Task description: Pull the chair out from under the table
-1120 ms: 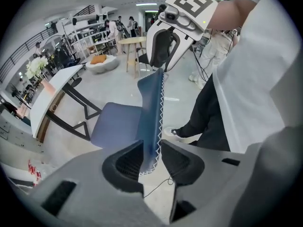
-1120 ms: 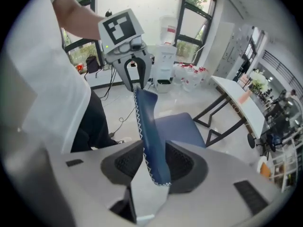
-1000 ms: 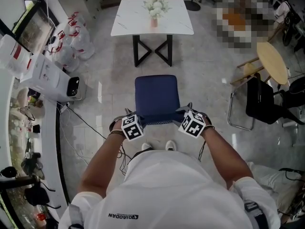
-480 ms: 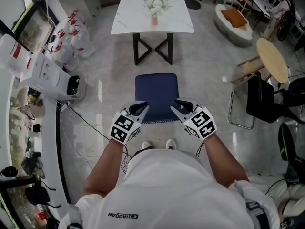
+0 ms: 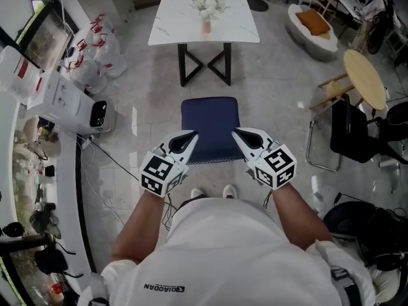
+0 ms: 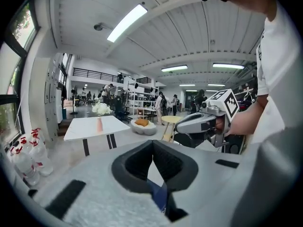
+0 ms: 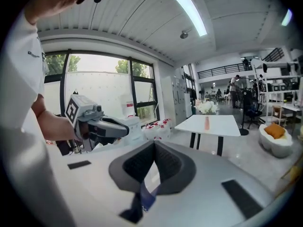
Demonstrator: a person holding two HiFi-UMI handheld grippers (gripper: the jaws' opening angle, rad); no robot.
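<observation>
The blue chair [image 5: 210, 127] stands out on the floor, apart from the white table [image 5: 204, 25] that carries a vase of flowers [image 5: 207, 8]. Both grippers hover above the chair's near edge and touch nothing. My left gripper [image 5: 190, 135] is shut and empty, its pads meeting tip to tip [image 6: 152, 144]. My right gripper [image 5: 235, 133] is likewise shut with nothing between its pads [image 7: 154, 144]. A sliver of the blue seat [image 6: 158, 195] shows below the left jaws. Each gripper view also catches the other gripper: the right one [image 6: 199, 124] and the left one [image 7: 102, 126].
A white appliance [image 5: 70, 104] and bags of red-capped bottles [image 5: 95, 53] stand at the left, with a cable [image 5: 115, 164] trailing over the floor. A black chair [image 5: 350, 132], a round wooden table [image 5: 364, 81] and a white seat with an orange cushion [image 5: 312, 23] are at the right.
Both grippers left the chair's near edge, rose, tipped up toward level and shut. The chair has stayed in place.
</observation>
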